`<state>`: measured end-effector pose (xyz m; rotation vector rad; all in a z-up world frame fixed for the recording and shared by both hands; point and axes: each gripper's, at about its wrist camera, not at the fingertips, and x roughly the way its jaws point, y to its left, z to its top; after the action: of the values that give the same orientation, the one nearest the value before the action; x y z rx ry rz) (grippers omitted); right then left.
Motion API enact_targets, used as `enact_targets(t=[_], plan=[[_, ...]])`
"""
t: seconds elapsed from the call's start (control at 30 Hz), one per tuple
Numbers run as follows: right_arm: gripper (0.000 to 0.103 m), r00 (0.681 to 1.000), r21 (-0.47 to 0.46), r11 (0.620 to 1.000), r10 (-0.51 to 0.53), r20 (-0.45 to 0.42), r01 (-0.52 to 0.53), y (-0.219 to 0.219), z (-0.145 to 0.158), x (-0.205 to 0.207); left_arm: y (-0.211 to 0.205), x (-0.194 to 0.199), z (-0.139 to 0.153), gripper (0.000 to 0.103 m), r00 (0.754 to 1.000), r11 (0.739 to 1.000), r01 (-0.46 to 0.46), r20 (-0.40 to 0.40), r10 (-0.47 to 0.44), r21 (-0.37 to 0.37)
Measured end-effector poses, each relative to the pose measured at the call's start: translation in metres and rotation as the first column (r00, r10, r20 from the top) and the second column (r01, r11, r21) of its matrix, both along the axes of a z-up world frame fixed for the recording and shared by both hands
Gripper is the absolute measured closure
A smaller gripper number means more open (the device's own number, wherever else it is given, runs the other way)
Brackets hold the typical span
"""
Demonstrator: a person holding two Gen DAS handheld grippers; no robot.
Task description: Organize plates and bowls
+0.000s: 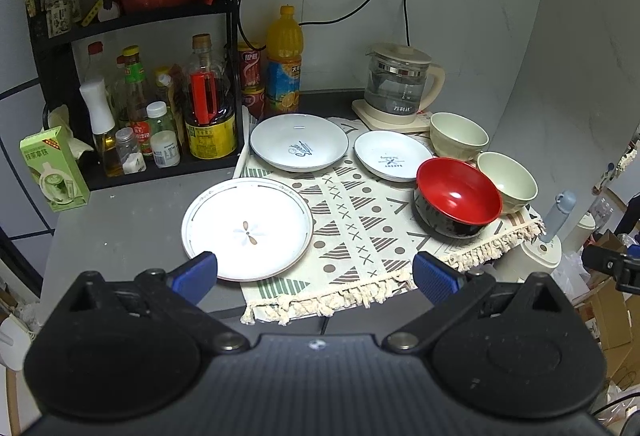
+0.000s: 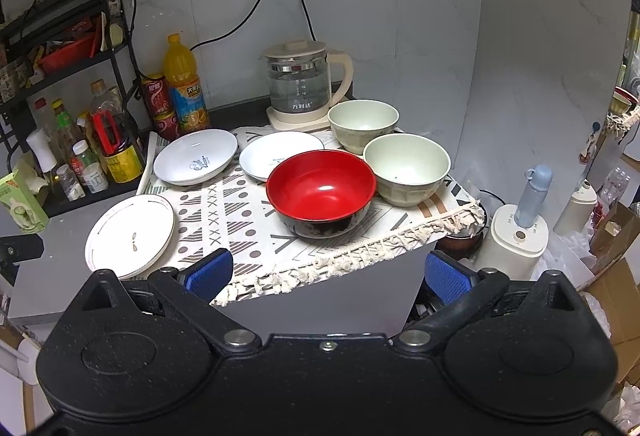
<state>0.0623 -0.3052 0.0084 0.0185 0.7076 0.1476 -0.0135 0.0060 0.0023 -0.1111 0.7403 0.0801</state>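
A white flower-print plate (image 1: 247, 228) (image 2: 130, 236) lies at the front left, half on the patterned mat (image 1: 352, 220) (image 2: 224, 220). Two white dishes with blue print (image 1: 299, 141) (image 1: 392, 155) (image 2: 195, 156) (image 2: 276, 153) sit behind it. A red-and-black bowl (image 1: 458, 195) (image 2: 321, 189) and two pale green bowls (image 1: 507, 177) (image 1: 459, 135) (image 2: 407, 167) (image 2: 363, 123) stand at the right. My left gripper (image 1: 316, 274) is open and empty, just in front of the flower plate. My right gripper (image 2: 328, 276) is open and empty, in front of the red bowl.
A glass kettle (image 1: 398, 85) (image 2: 300, 83) stands behind the bowls. Bottles and jars (image 1: 208, 95) fill a black rack at the left, with an orange juice bottle (image 1: 284, 63) (image 2: 184, 83) and a green carton (image 1: 54, 169). A white appliance (image 2: 516, 236) stands off the table's right edge.
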Motion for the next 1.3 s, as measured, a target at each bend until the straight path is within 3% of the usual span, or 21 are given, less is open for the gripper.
enact_targets(t=[1.3], plan=[[0.000,1.000,-0.007,1.000,0.028,0.011,-0.028,0.009,0.001,-0.008,-0.008,-0.010,0.006,0.000,1.000,1.000,-0.018,-0.008,0.018,0.003]])
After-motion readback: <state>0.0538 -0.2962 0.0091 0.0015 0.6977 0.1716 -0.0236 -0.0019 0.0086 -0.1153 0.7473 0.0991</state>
